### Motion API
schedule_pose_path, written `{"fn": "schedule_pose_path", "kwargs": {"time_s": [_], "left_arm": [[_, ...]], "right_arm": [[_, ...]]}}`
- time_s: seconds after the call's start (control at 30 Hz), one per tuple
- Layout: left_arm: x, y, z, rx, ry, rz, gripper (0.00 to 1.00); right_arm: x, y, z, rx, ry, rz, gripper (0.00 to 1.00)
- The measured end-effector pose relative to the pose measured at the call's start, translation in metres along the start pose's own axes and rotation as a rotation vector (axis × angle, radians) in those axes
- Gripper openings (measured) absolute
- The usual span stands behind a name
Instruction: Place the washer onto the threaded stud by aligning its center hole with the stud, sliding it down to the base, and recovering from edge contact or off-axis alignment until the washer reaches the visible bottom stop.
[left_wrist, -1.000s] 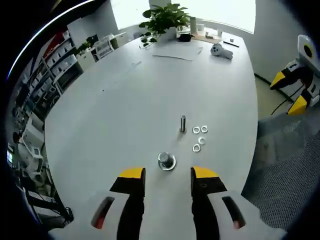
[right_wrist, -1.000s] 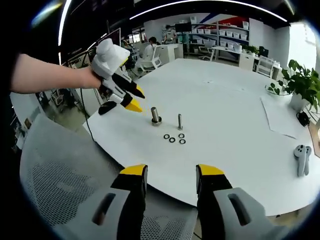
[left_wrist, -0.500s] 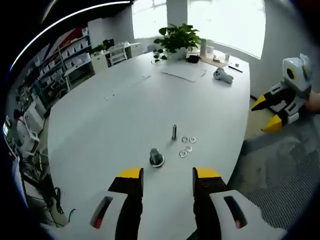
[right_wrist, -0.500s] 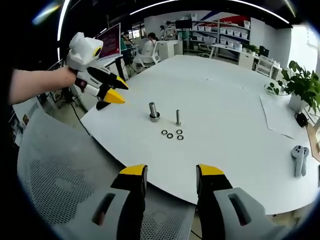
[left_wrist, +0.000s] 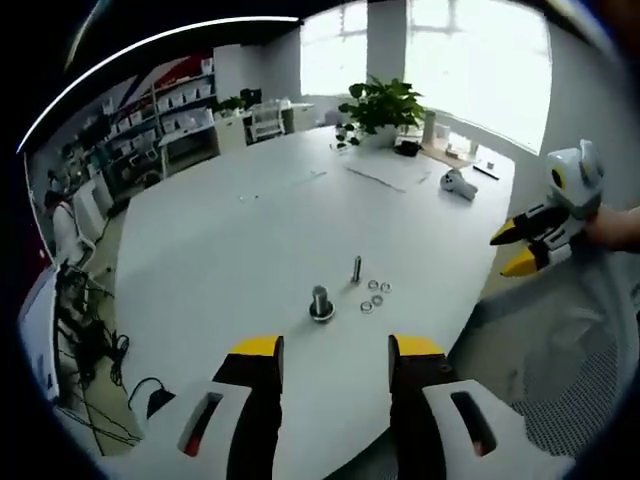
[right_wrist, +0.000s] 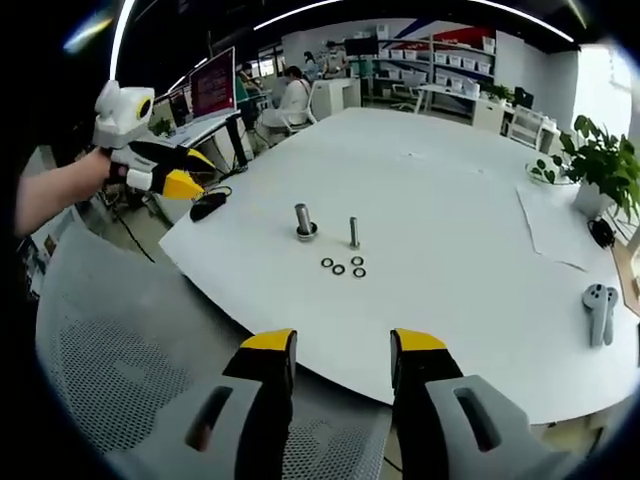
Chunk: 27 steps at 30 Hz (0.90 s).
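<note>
Nothing of the placement is done yet. Your left gripper (left_wrist: 327, 347) and right gripper (right_wrist: 331, 343) both stand with jaws apart and empty, well back from the work. The three washers (right_wrist: 342, 266) lie flat on the table (right_wrist: 450, 200), ahead of your right fingertips, just beside the bare threaded stud (right_wrist: 353, 232). A thicker bolt (right_wrist: 304, 221) stands nearby. Picking, aligning and seating all remain.
</note>
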<state>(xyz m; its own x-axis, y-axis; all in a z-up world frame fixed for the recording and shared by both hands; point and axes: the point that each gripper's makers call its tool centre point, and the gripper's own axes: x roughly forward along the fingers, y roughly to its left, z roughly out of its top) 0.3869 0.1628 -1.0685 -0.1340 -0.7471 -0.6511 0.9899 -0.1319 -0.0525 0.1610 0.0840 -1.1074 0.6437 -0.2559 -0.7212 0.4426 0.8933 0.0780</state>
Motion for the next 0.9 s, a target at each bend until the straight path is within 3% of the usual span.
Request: {"fn": "schedule_pose_path", "kwargs": {"time_s": [0.13, 0.27, 0.6, 0.9], "left_arm": [[-0.008, 0.002, -0.008, -0.013, 0.002, 0.005, 0.40], [-0.015, -0.001, -0.001, -0.058, -0.043, -0.004, 0.41], [-0.031, -0.004, -0.007, -0.038, -0.063, -0.019, 0.42], [-0.045, -0.003, -0.010, -0.040, -0.131, 0.006, 0.41]], "right_arm": [[-0.002, 0.001, 0.002, 0.008, -0.006, 0.002, 0.40], [-0.004, 0.002, 0.004, 0.007, -0.011, -0.002, 0.41], [-0.002, -0.003, 0.004, 0.020, -0.016, -0.022, 0.41], [-0.002, -0.003, 0.006, 0.047, -0.015, -0.032, 0.39]]}}
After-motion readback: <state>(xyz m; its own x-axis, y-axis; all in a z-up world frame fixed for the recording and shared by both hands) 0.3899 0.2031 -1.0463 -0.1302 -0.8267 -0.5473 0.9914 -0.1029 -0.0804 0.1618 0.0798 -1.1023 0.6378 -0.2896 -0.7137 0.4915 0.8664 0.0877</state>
